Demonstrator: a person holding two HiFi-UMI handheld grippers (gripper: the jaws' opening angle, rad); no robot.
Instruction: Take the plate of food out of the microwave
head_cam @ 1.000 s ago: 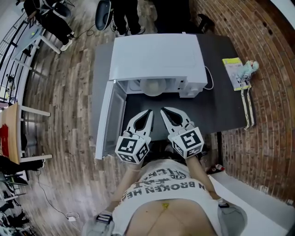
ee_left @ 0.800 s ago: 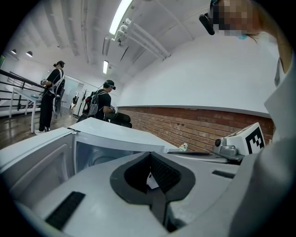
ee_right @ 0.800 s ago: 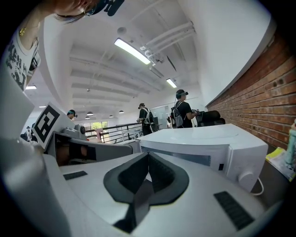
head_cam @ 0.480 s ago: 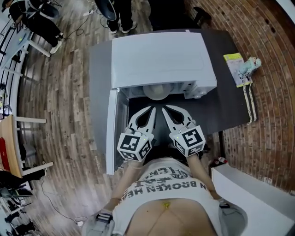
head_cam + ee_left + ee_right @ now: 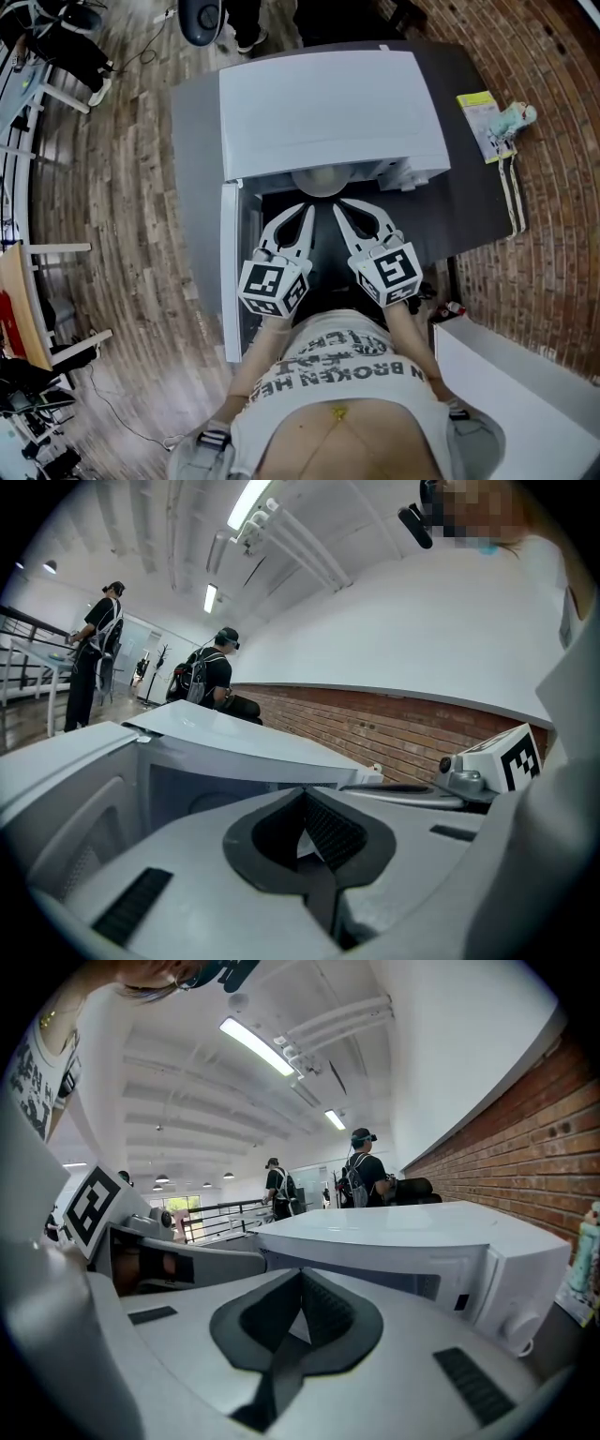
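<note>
Microwave (image 5: pixel 328 103) casing is reading as smooth white, with a soft sheen. Desk (image 5: pixel 469 206) top is looking dark and matt. Floor (image 5: pixel 122 187) at frame left is showing grained wood planks; wall (image 5: pixel 553 244) at right, rough brick. Left gripper (image 5: pixel 304 210) and right gripper (image 5: pixel 343 208) shells are appearing as matt white plastic, jaws lined with dark ribbed pads (image 5: pixel 333 832).

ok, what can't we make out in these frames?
- Food on the plate: in the head view, the top of the microwave covers all but a pale round edge.
- Inside of the microwave: the shut fingers of the left gripper block most of the left gripper view, and those of the right gripper block the right gripper view.
- Print on the yellow packet: too small in the head view.
</note>
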